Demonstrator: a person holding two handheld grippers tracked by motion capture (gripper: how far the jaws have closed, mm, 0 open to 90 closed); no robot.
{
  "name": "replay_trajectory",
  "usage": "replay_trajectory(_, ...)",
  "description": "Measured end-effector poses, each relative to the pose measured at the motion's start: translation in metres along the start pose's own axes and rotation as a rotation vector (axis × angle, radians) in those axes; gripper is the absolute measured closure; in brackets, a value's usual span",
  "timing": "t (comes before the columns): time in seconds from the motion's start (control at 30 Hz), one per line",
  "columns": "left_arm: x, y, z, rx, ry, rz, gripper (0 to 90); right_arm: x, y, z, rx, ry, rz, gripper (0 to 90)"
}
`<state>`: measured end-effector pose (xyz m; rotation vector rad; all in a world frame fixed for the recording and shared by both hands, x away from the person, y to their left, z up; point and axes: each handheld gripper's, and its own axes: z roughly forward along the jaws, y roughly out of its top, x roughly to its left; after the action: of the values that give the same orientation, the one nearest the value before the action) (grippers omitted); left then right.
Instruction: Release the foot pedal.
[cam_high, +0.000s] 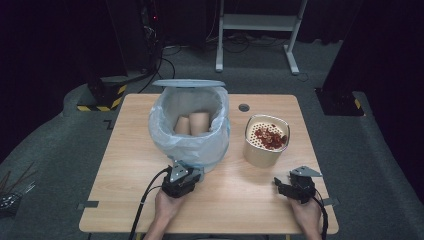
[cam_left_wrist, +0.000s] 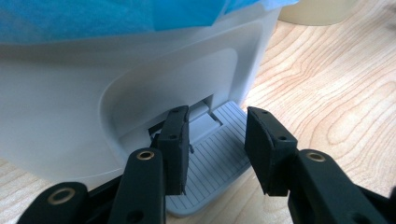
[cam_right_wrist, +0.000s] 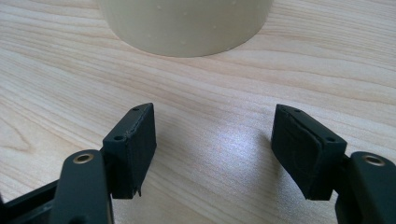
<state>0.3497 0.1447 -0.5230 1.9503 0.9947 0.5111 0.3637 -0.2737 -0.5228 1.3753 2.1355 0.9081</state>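
Observation:
A white pedal bin (cam_high: 190, 130) lined with a pale blue bag stands mid-table with its grey lid (cam_high: 189, 83) raised. Brown paper cups (cam_high: 199, 122) lie inside. My left gripper (cam_high: 192, 169) sits at the bin's foot. In the left gripper view its jaws (cam_left_wrist: 217, 135) stand open, one on each side of the ribbed grey pedal (cam_left_wrist: 215, 163), without pressing on it. To the right is a cream container (cam_high: 265, 142) with a perforated insert holding red pieces (cam_high: 270, 136). My right gripper (cam_high: 282, 179) hovers low in front of the container (cam_right_wrist: 187, 23), open (cam_right_wrist: 215, 135) and empty.
The wooden table (cam_high: 240, 205) has a small round grommet (cam_high: 244, 107) behind the container. Beyond the far edge stand a white desk frame (cam_high: 260, 22) and a yellow-and-black striped base (cam_high: 102, 97) on the grey floor.

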Motion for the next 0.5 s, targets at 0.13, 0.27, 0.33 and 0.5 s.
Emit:
replay_trajectory(0.13, 0.0011, 0.0004, -0.0001, 0.000, -0.012, -0.015, 59.9, 0.0002, 0.0000, 0.0000, 0.000, 0.000, 0.002, 31.2)
replay_trajectory(0.27, 0.0023, 0.0013, -0.0007, 0.005, -0.019, -0.036, 58.0, 0.0002, 0.0000, 0.0000, 0.000, -0.001, 0.002, 31.1)
replay_trajectory(0.33, 0.0014, 0.0021, -0.0007, 0.010, -0.015, -0.031, 57.6, 0.0003, 0.0000, 0.0001, 0.000, -0.001, 0.002, 31.1)
replay_trajectory(0.5, 0.0004, 0.0038, -0.0010, 0.021, -0.012, -0.029, 56.7, 0.0004, 0.0000, 0.0001, 0.000, -0.002, 0.002, 31.0)
